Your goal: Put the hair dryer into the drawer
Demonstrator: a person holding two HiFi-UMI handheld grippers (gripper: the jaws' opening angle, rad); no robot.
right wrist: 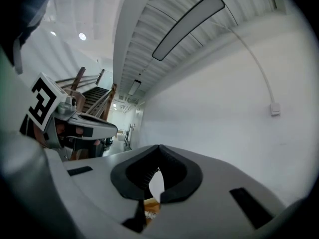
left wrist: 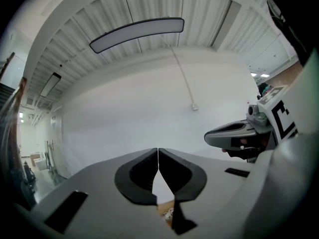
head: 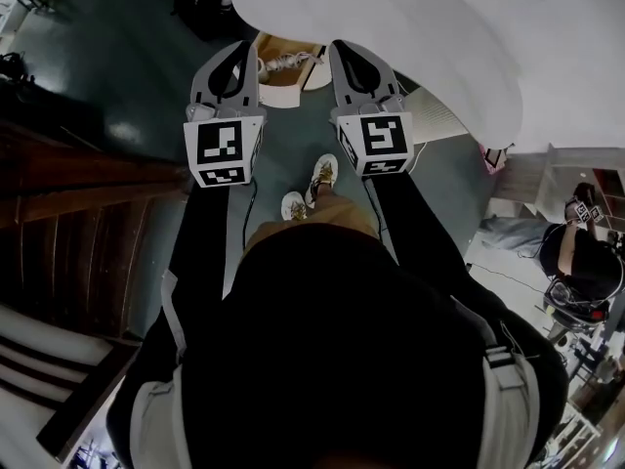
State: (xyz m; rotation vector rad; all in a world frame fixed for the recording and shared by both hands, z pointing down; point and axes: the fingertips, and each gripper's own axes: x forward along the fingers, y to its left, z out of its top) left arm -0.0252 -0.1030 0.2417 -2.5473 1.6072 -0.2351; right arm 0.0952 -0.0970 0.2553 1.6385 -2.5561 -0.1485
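Note:
Both grippers are held level, side by side, facing a white wall (left wrist: pixel 149 108). My left gripper (head: pixel 244 51) is shut with nothing between its jaws; its tips (left wrist: pixel 158 151) meet in the left gripper view. My right gripper (head: pixel 343 49) is shut and empty too, its tips (right wrist: pixel 159 149) closed in the right gripper view. Between and below them, at the foot of the wall, sits an open wooden drawer (head: pixel 289 74) with a whitish corded thing (head: pixel 284 63) in it. I cannot tell whether that is the hair dryer.
A dark wooden staircase (head: pixel 68 203) runs along the left. The white wall (head: pixel 439 37) fills the top right. My shoes (head: pixel 311 191) stand on the grey-green floor (head: pixel 117 76). A person (head: pixel 576 252) sits among equipment at the far right.

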